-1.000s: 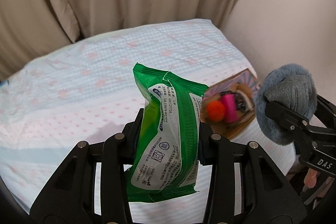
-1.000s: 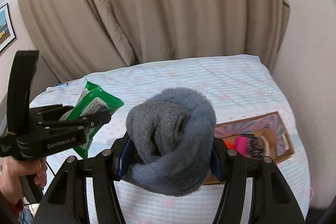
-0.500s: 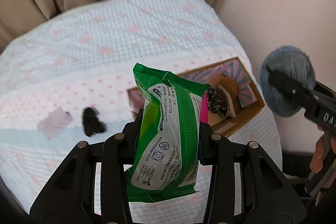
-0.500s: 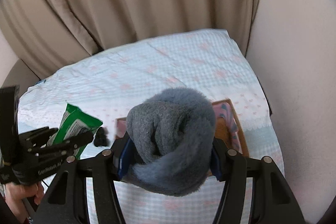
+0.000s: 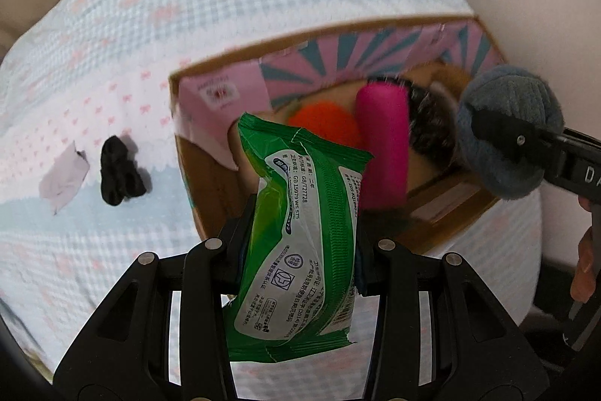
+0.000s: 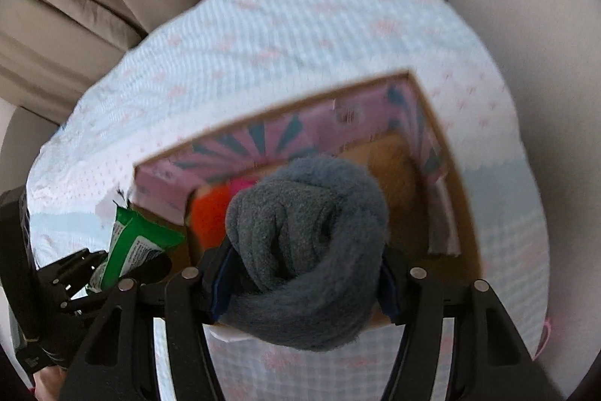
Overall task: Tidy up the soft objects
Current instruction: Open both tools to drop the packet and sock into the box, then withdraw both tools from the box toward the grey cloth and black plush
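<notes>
green wipes pack (image 5: 300, 232) upright, long axis vertical, clenched in left hand-held gripper (image 5: 300, 250)

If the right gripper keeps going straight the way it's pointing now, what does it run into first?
Probably the open cardboard box: the right gripper, jaws opening around the grey sock roll, points steeply down into it, toward its bare floor beside the orange ball. Depth is unclear.

Soft, even daylight fills both views, with no glare. Everything behind the grippers is smeared with blur. The green packet (image 5: 300, 232) and the grey sock ball (image 6: 304, 247) look sharp. Edges bend round and go black from 10 to 2 o'clock.
</notes>
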{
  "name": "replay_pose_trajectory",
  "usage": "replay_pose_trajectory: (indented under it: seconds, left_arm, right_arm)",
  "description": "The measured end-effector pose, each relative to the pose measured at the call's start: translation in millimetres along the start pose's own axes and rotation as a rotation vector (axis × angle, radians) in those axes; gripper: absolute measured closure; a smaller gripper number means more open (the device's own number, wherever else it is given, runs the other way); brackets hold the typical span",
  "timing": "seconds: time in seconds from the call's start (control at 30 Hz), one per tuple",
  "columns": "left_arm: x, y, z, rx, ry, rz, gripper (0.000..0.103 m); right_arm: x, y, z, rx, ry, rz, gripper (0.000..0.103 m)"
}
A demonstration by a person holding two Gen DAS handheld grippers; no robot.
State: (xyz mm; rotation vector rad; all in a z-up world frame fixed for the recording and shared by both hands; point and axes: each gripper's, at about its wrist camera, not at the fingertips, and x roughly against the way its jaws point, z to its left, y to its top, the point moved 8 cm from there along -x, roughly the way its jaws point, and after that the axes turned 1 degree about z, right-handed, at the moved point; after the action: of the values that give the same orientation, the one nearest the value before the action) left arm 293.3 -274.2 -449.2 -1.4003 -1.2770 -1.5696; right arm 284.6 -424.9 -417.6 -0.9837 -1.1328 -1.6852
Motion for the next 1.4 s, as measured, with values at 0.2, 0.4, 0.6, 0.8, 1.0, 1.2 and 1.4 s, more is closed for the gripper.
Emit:
replay_pose_trajectory:
  seconds: [0.2, 0.4, 0.6, 0.8, 1.0, 1.2, 1.4]
  left_arm:
    - [-1, -1, 0, 0.005, 0.001, 0.015, 0.032]
    - [9, 6, 1, -0.021, 0.005, -0.019, 0.0]
    - [20, 5, 3, -0.006, 0.007, -0.016, 0.0]
    - [41, 2, -1, -0.017, 0.01, -0.047, 0.0]
    - [74, -3, -3, -0.032, 0.025, -0.1, 0.0]
    - [116, -17, 1, -0.008, -0.002, -0.147, 0.0]
    - [166, -33, 14, 0.005, 0.015, -0.216, 0.0]
  right_arm:
    - [-15, -13, -2, -0.026, 0.008, 0.024, 0.034]
    - [-4, 2, -7, -0.045, 0.003, -0.013, 0.018]
    - [8, 5, -10, -0.022, -0.01, -0.038, 0.018]
    - [29, 2, -3, -0.001, -0.02, -0.08, 0.018]
    - [55, -5, 3, 0.021, -0.064, -0.092, 0.018]
    - [92, -16, 16, 0.042, -0.077, -0.121, 0.018]
    - [133, -30, 40, 0.069, -0.078, -0.168, 0.018]
